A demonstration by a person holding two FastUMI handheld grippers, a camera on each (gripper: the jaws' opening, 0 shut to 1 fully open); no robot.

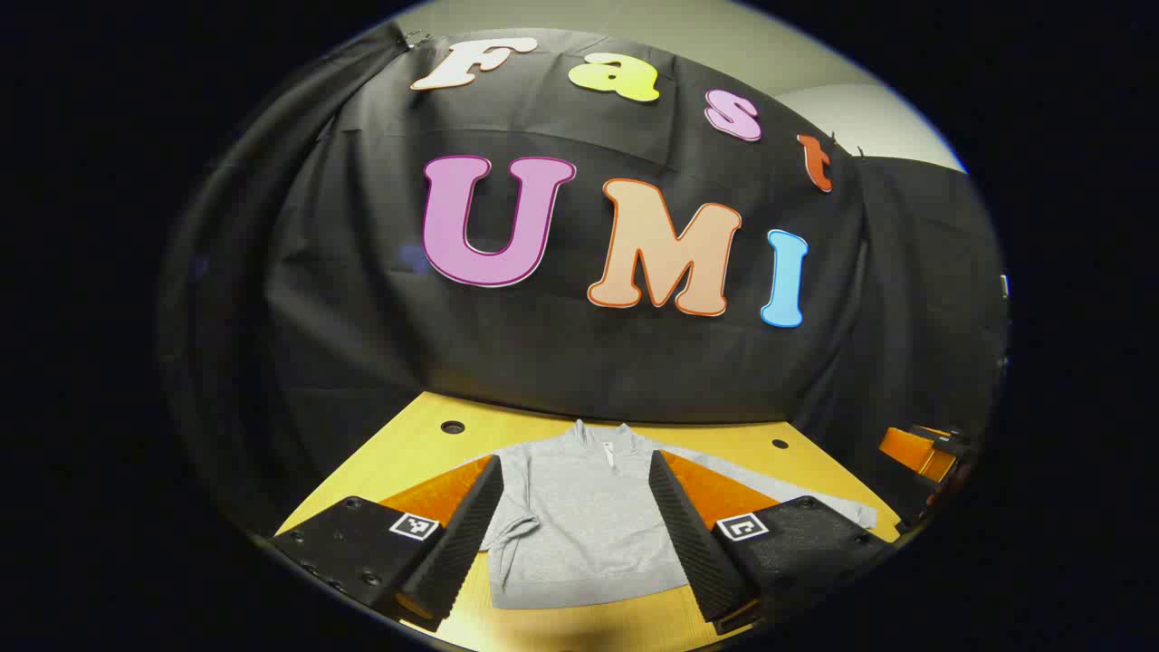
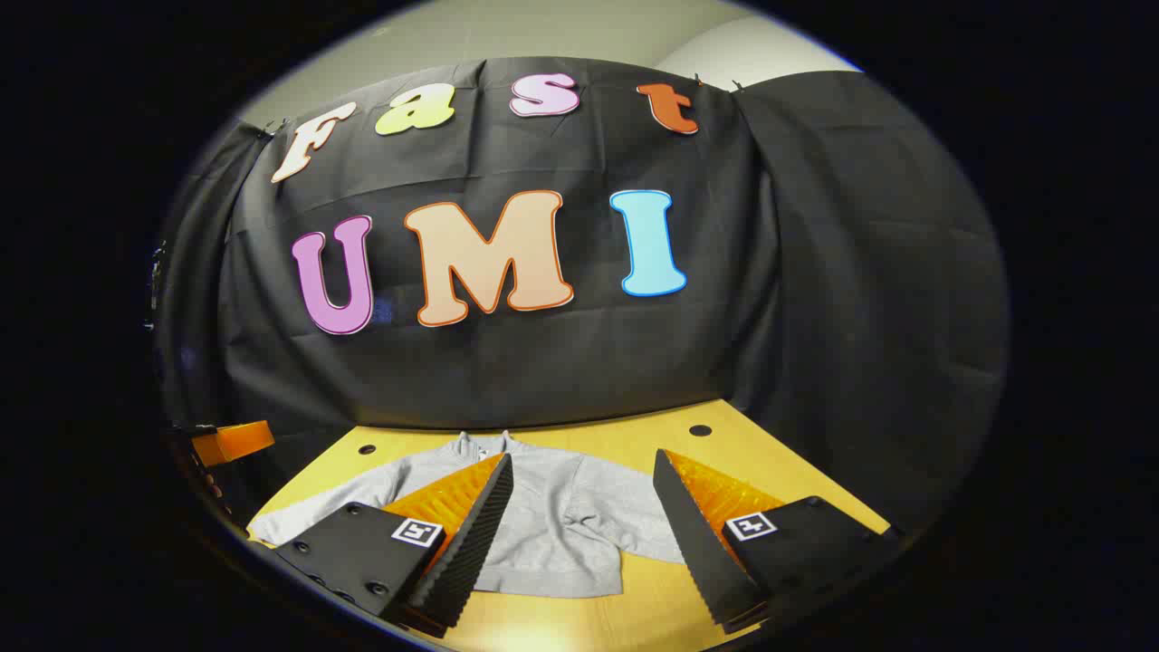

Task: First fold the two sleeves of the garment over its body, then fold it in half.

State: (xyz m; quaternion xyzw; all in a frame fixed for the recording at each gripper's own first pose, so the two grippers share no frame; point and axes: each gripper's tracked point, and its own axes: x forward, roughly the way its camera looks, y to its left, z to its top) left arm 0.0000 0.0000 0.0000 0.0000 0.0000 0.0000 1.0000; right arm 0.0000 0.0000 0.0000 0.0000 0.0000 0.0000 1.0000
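- while we hold both grippers above the near edge of the bench [image 1: 543,421], a grey sweater [image 1: 579,525] lies flat on it, collar toward the far edge by the black cloth wall [image 1: 561,353].
- our left gripper [image 1: 576,530] has its fingers spread wide with nothing between them, poised over the sweater's body.
- our right gripper [image 2: 584,534] is spread just as wide and holds nothing; the sweater [image 2: 570,521] shows between its fingers.
- in the left gripper view one sleeve [image 1: 512,530] is folded in at the sweater's side; the other sleeve [image 1: 797,493] stretches out toward the bench's side edge.
- two dark holes [image 1: 452,426] sit near the bench's far corners.
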